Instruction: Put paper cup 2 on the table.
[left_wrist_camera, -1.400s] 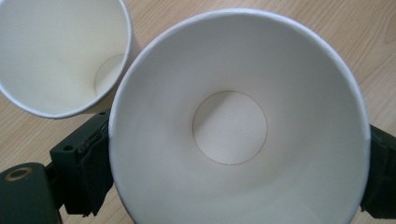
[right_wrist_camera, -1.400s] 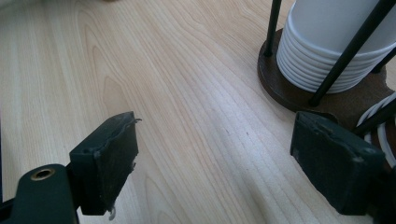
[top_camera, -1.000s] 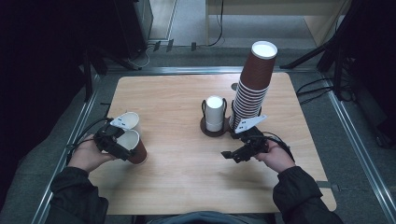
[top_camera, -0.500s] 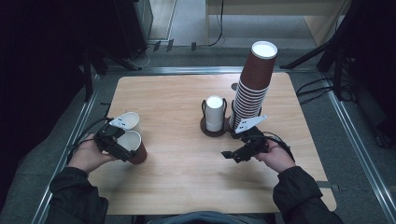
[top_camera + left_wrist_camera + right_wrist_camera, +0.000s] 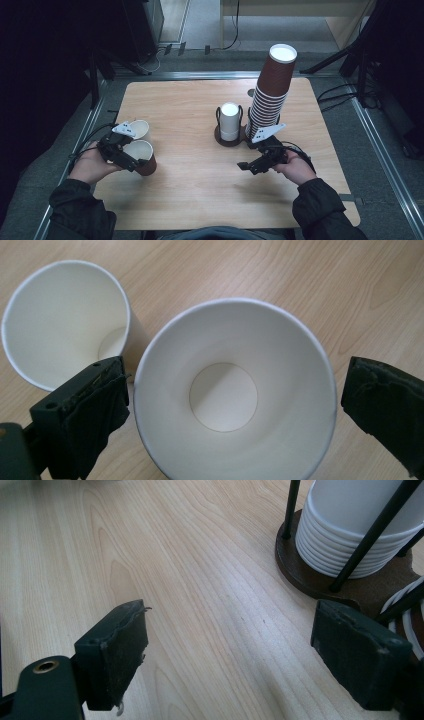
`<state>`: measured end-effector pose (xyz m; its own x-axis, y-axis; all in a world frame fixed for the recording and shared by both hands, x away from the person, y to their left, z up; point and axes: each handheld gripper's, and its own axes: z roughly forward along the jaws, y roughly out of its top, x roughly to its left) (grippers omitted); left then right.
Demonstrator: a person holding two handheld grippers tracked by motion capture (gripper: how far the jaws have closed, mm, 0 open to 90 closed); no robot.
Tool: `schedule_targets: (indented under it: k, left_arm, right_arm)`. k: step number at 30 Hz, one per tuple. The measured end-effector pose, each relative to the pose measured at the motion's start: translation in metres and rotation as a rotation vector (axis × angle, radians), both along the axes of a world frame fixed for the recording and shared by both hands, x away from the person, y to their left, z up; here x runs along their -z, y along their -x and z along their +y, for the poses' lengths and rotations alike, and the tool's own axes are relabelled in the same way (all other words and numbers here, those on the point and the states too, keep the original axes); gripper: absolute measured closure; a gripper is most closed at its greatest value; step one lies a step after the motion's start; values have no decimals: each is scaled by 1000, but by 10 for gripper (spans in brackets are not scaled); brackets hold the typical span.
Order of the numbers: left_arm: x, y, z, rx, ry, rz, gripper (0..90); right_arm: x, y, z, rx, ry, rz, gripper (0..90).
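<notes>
A paper cup (image 5: 146,164), brown outside and white inside (image 5: 225,390), stands upright at the table's left. My left gripper (image 5: 136,159) reaches around it. Its jaws have just been opening and now stand open (image 5: 235,405), the cup between them with a gap at the right pad. A second white-lined cup (image 5: 138,128) (image 5: 60,325) stands right beside it. My right gripper (image 5: 246,166) hovers low over bare wood, open (image 5: 230,650) with nothing between its jaws, just in front of the cup holder (image 5: 220,136).
The dark wire holder (image 5: 345,590) holds a nested pile of white cups (image 5: 230,120) (image 5: 350,530). A tall leaning stack of brown cups (image 5: 272,90) rises just right of it. The wooden table (image 5: 200,200) ends near my forearms; cables trail off both sides.
</notes>
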<state>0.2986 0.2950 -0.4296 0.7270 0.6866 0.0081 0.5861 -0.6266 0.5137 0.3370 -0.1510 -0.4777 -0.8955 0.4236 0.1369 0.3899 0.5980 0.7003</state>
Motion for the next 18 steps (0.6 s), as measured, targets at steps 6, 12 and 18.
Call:
schedule_targets:
  k: [6, 12, 18]
  left_arm:
    - [-16, 2, -4, 11, 85, -50, 0]
    - [-22, -2, -19, 32, 129, -23, 0]
    - [-23, -11, -41, 54, 146, -5, 0]
  right_arm:
    - [0, 0, 0, 3, 3, 1, 153]
    - [1, 3, -2, 6, 6, -1, 153]
    - [3, 8, -5, 12, 8, 1, 153]
